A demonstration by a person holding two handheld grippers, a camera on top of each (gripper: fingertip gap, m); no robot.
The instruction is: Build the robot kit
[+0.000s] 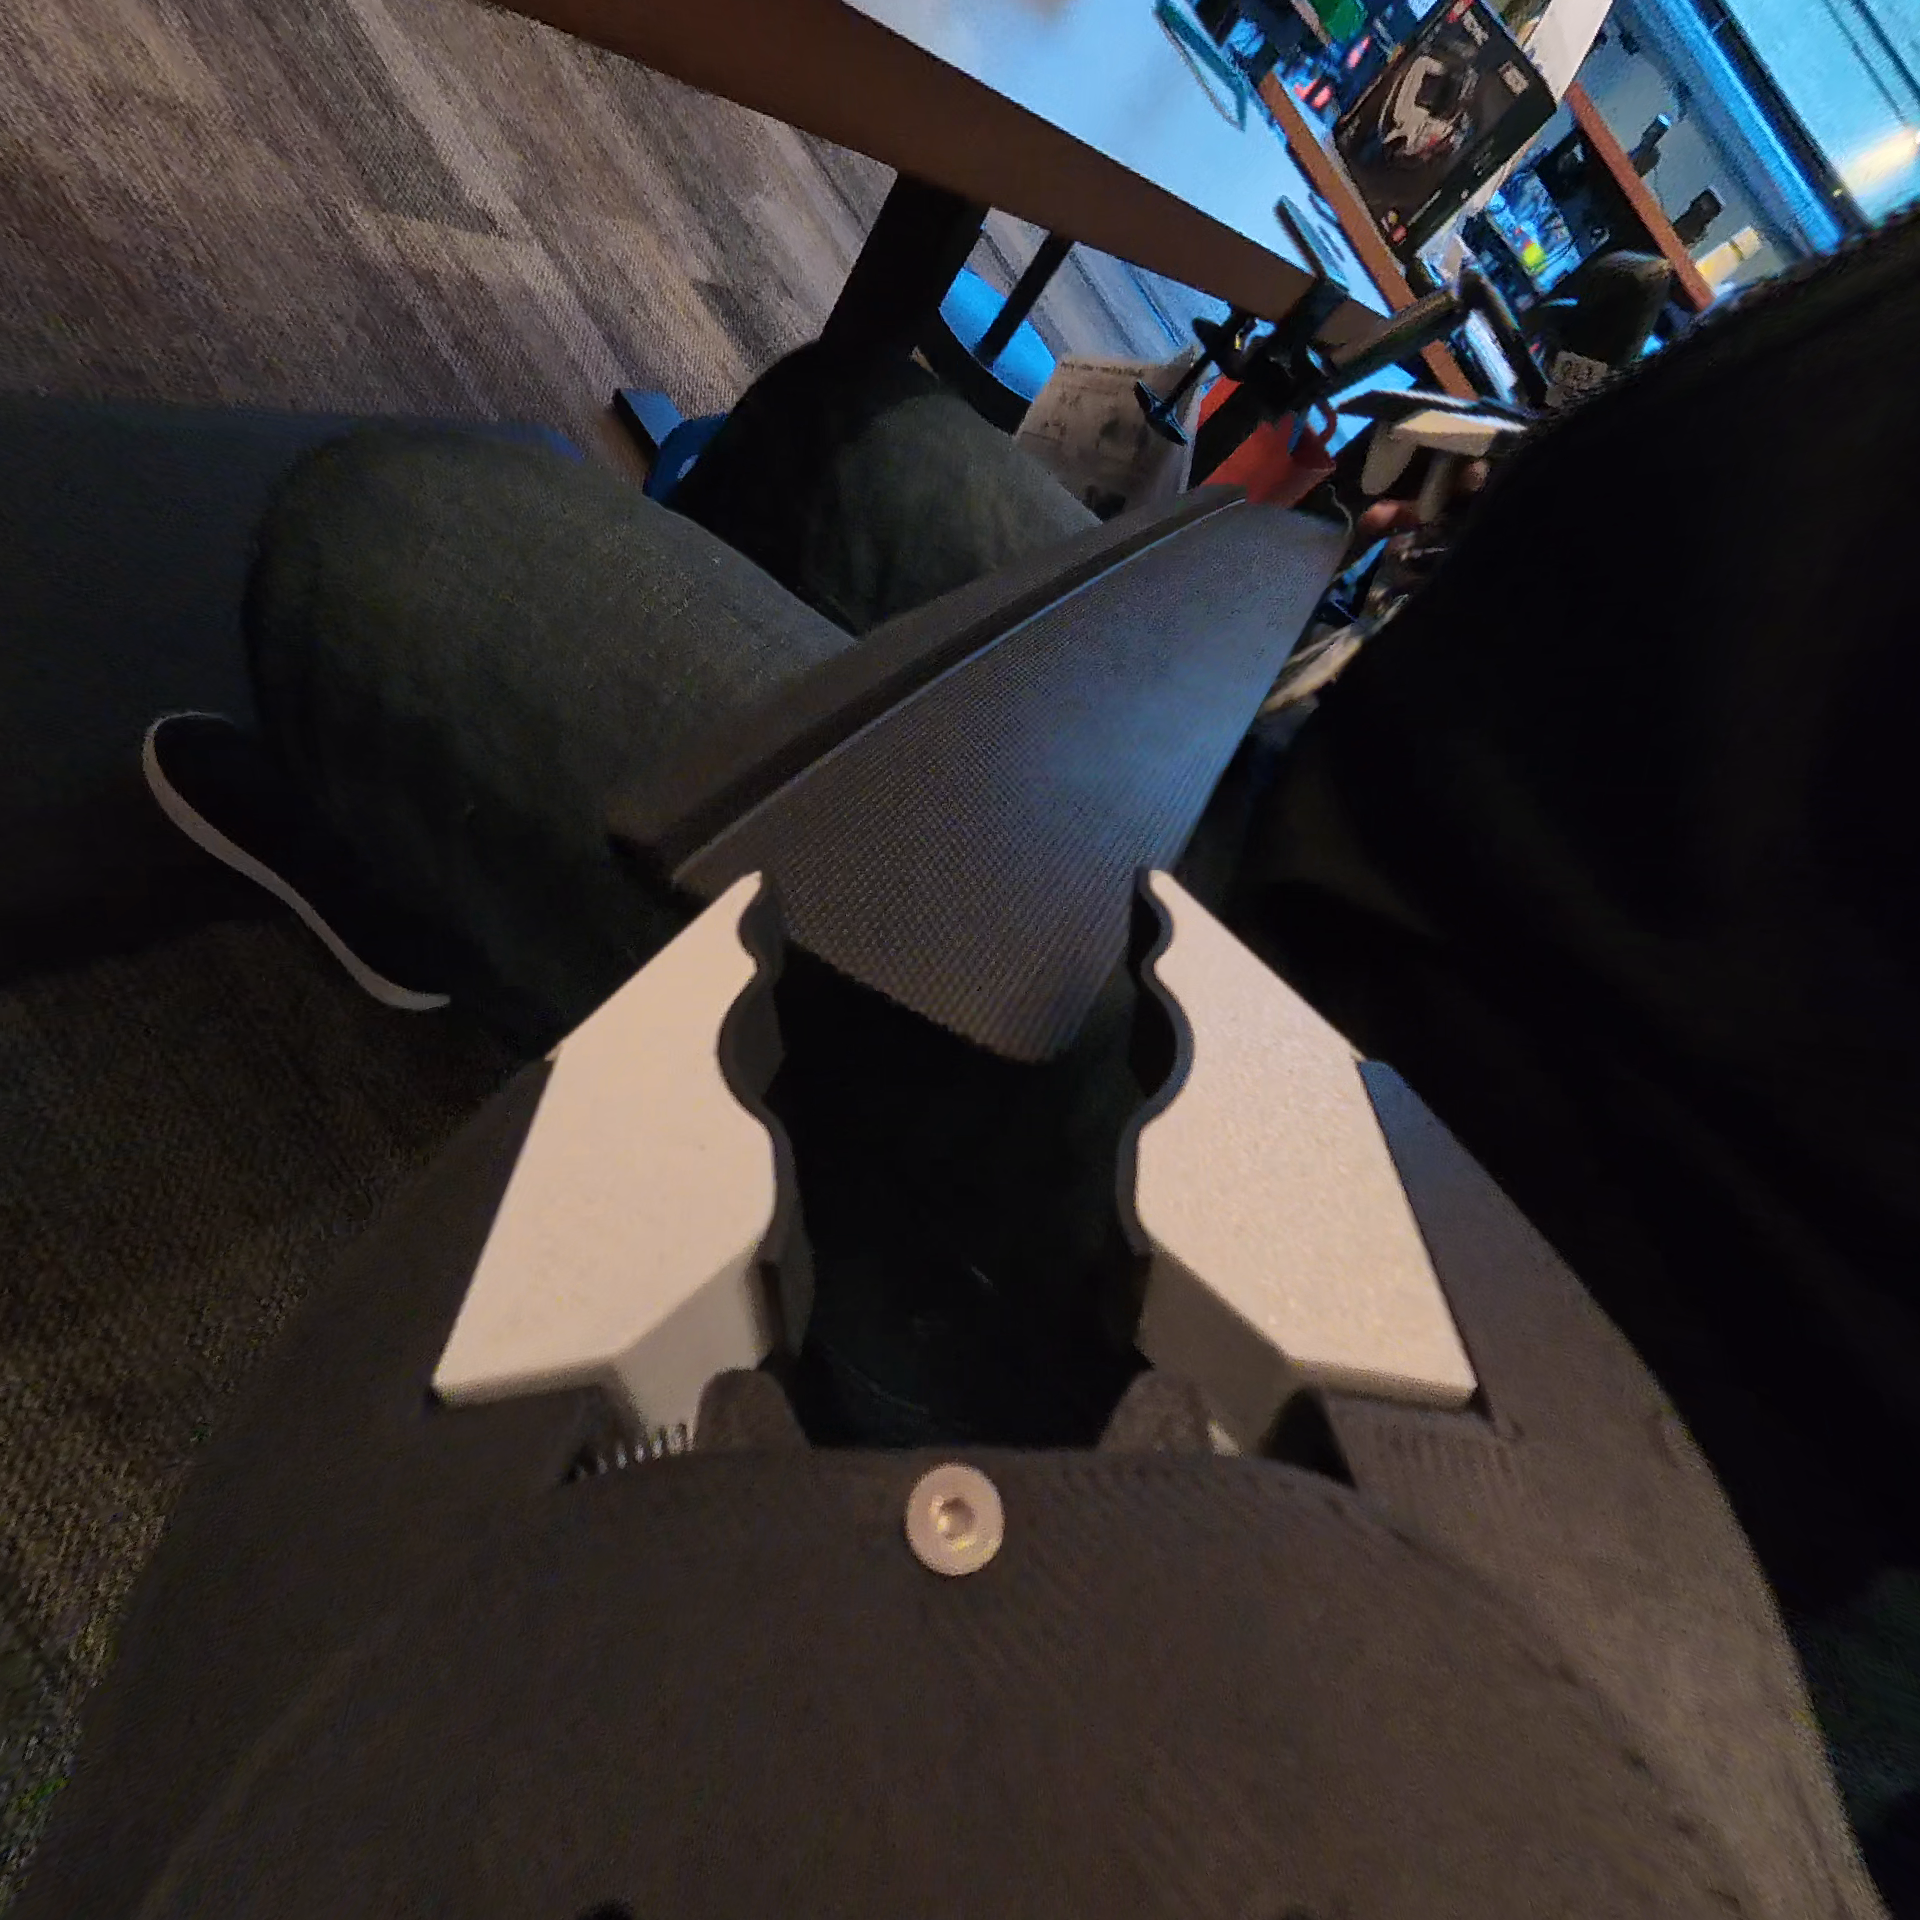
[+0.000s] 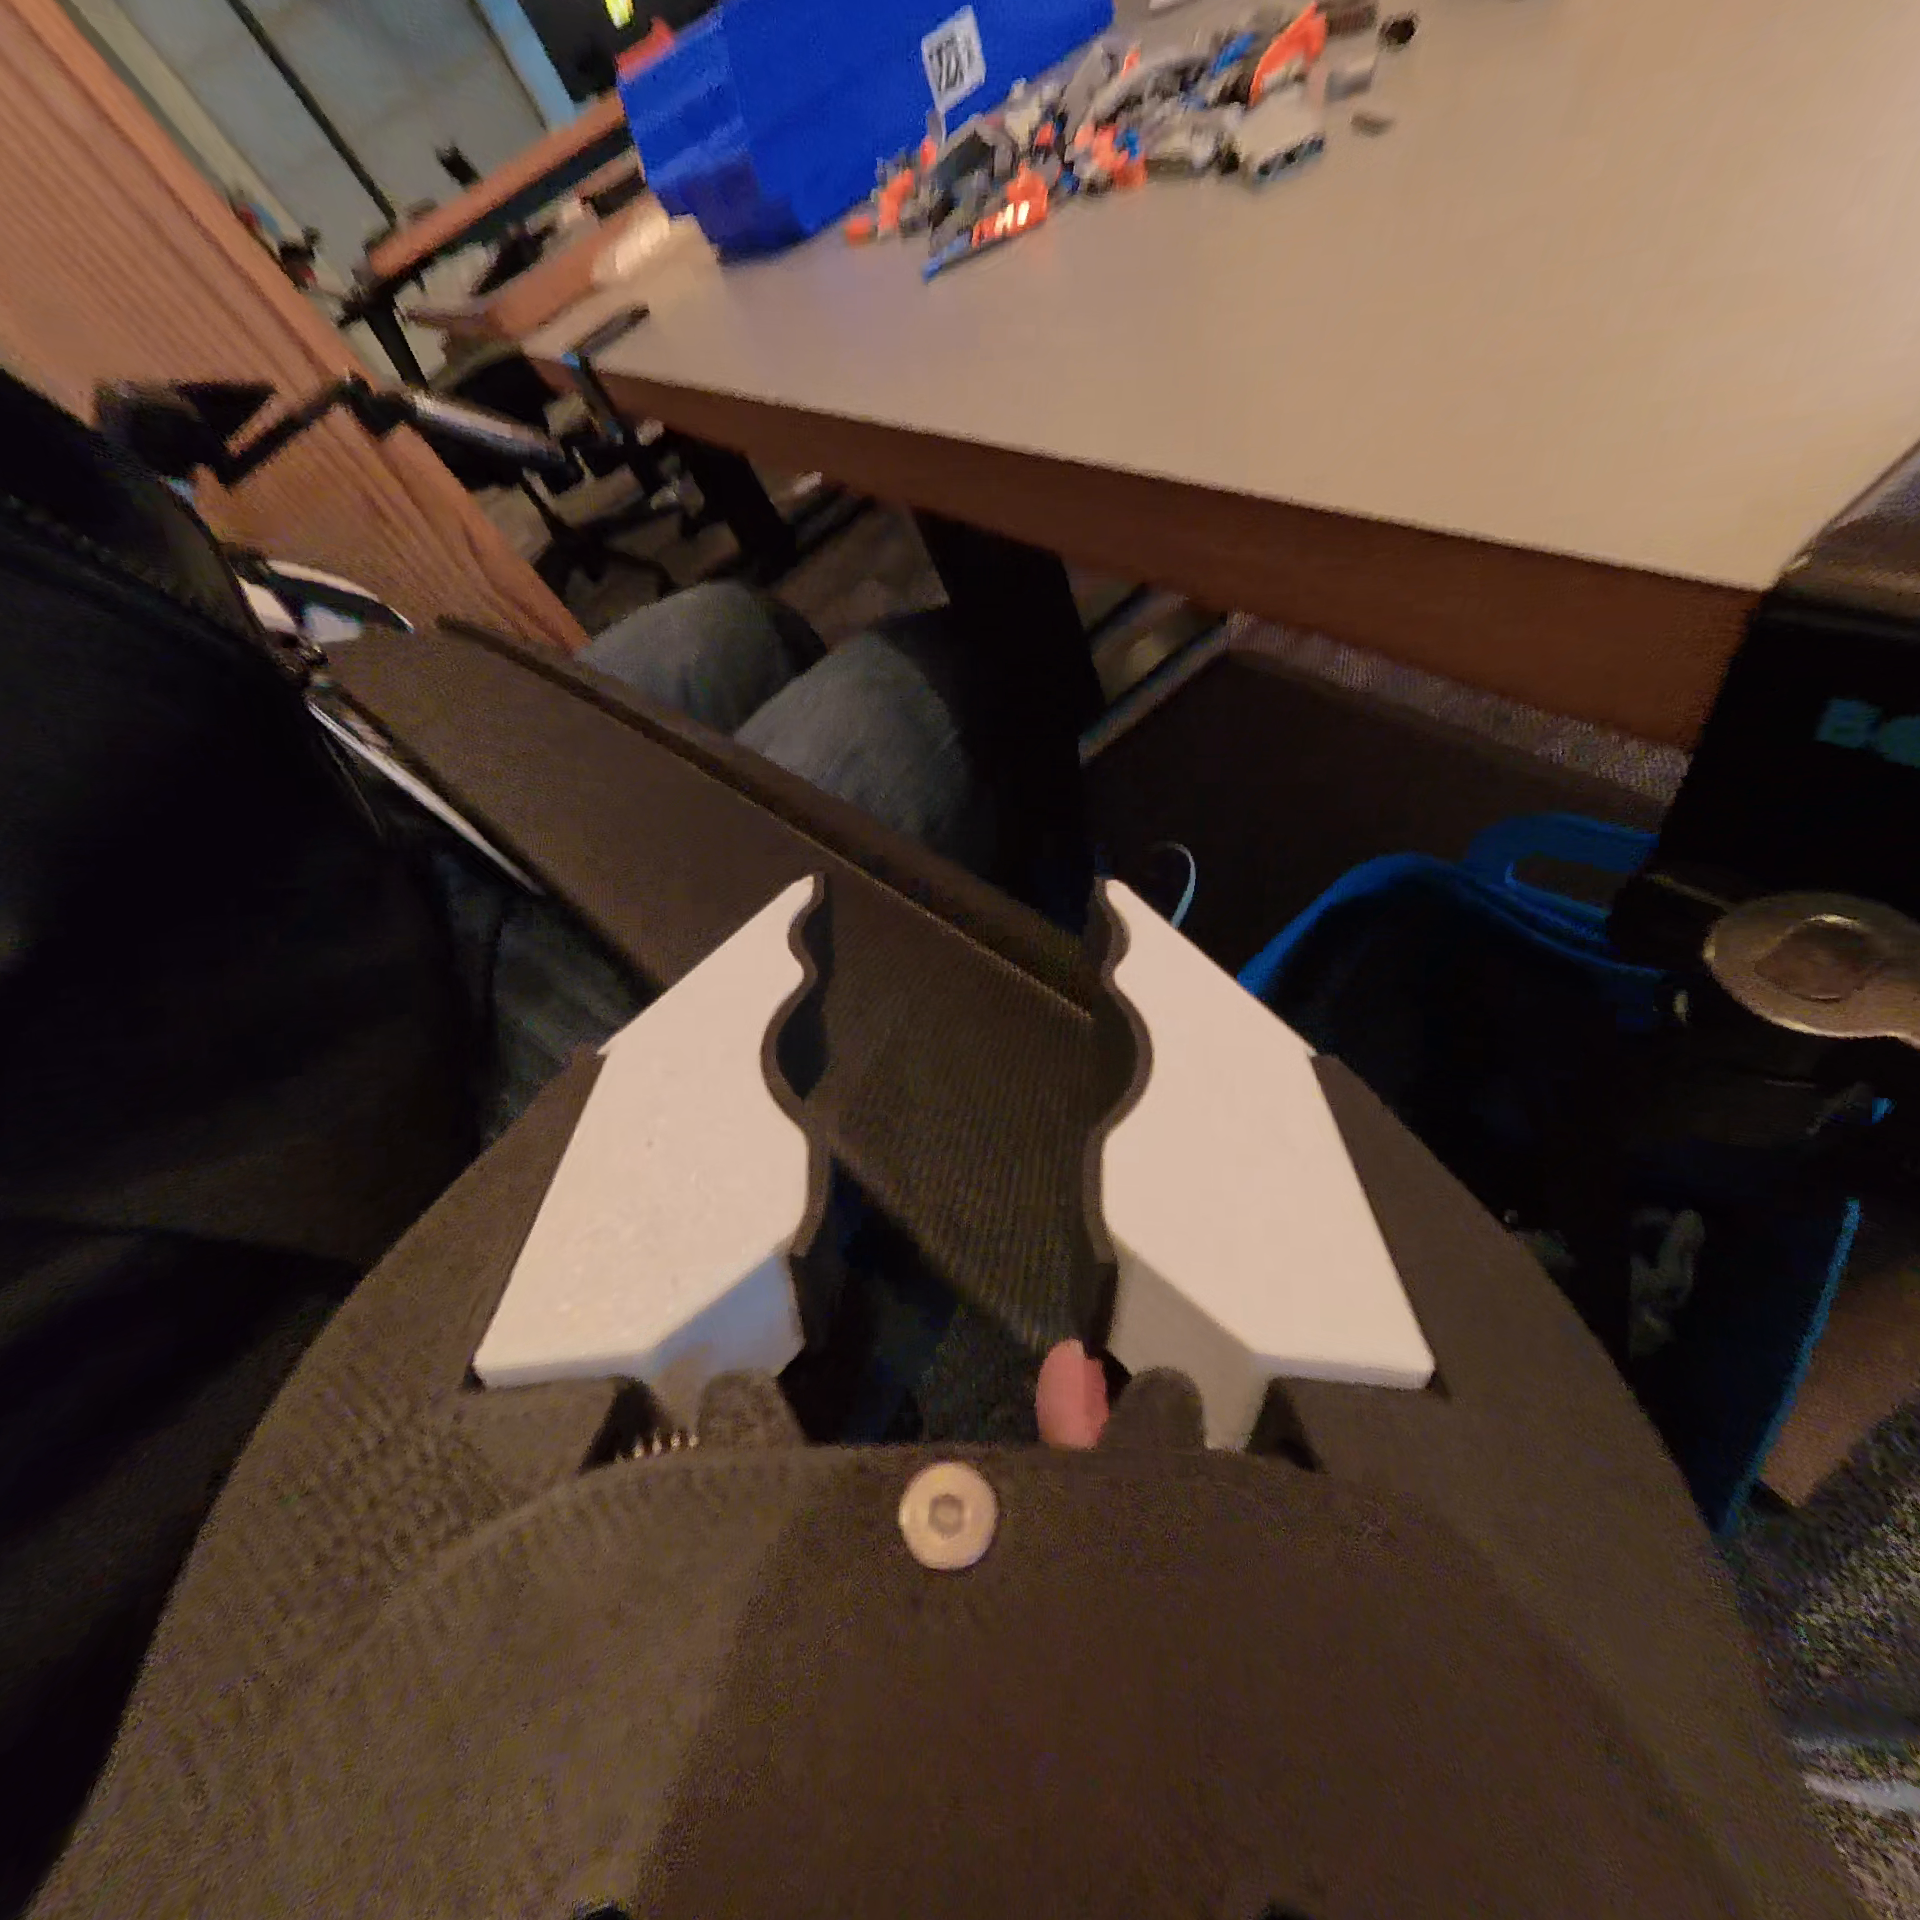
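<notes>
Armrests sit under both tools: the left tool [image 1: 956, 914] and right tool [image 2: 961, 925] each rest wide apart and empty over a dark chair armrest [image 1: 997, 790] (apparently parked). Far right, toy bricks [image 2: 1101, 156] lie scattered by a blue bin [image 2: 831, 104] on the surface [image 2: 1455, 395].

The left tongs [image 1: 956, 904] have matt white plastic fingers [image 1: 623, 1174] in a rough, layered black plastic body with a shiny metal screw [image 1: 954, 1519]. The right tongs [image 2: 961, 914] look alike. The table [image 2: 1351, 343] is smooth matt grey with a wood-coloured edge; the carpet [image 1: 343, 187] is coarse woven cloth.
</notes>
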